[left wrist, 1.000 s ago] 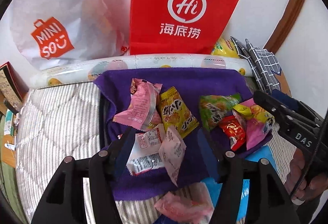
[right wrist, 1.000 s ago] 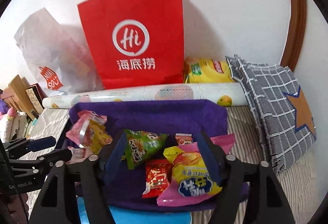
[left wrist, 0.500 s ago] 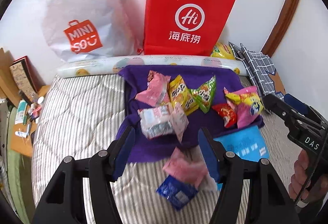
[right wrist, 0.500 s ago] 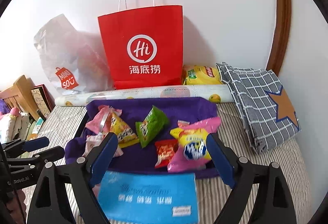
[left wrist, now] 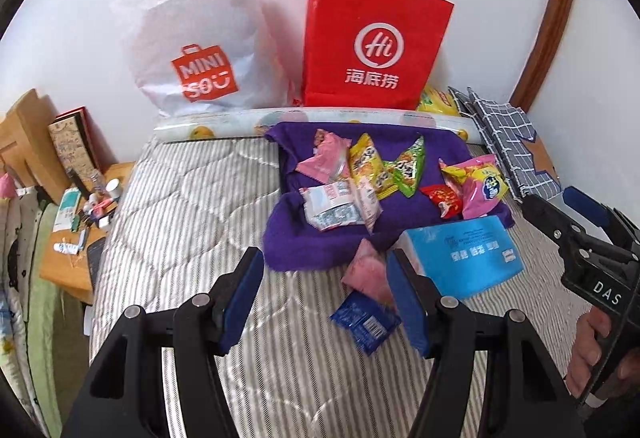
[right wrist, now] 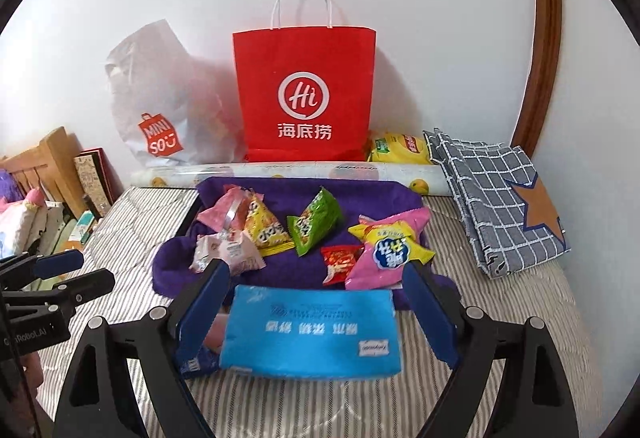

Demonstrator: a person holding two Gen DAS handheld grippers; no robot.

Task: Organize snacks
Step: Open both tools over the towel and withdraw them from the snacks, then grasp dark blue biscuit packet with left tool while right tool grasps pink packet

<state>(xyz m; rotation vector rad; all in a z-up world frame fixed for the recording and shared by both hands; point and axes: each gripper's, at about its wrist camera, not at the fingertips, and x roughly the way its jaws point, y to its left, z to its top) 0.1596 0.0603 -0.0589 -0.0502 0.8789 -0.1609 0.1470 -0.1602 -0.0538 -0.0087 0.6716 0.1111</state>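
Snacks: small crinkly foil packets lie scattered on a purple fuzzy cloth spread over the striped quilted bedcover.
Pink packet: at ten o'clock on the cloth, touching the yellow triangular packet.
Green triangular packet: mid-cloth, tilted, just beside the yellow one.
Small red packet: at five o'clock on the cloth, tucked against the pink-and-yellow puffed bag.
Pale pink-and-white packet: at eight o'clock, on the cloth's bunched edge.
Blue flat pouch with white print: on the bedcover at six o'clock from the cloth, overlapping its near hem.
Off the cloth: a plain pink sachet and a dark blue wrapper on the bedcover.
Left gripper: jaws parted, nothing between them, above the bedcover.
Right gripper: jaws have just been opening; they stand wide either side of the blue pouch, pads not pressing it.
Twelve o'clock: red paper carrier bag with white handles, white plastic shopping bag, against the wall.
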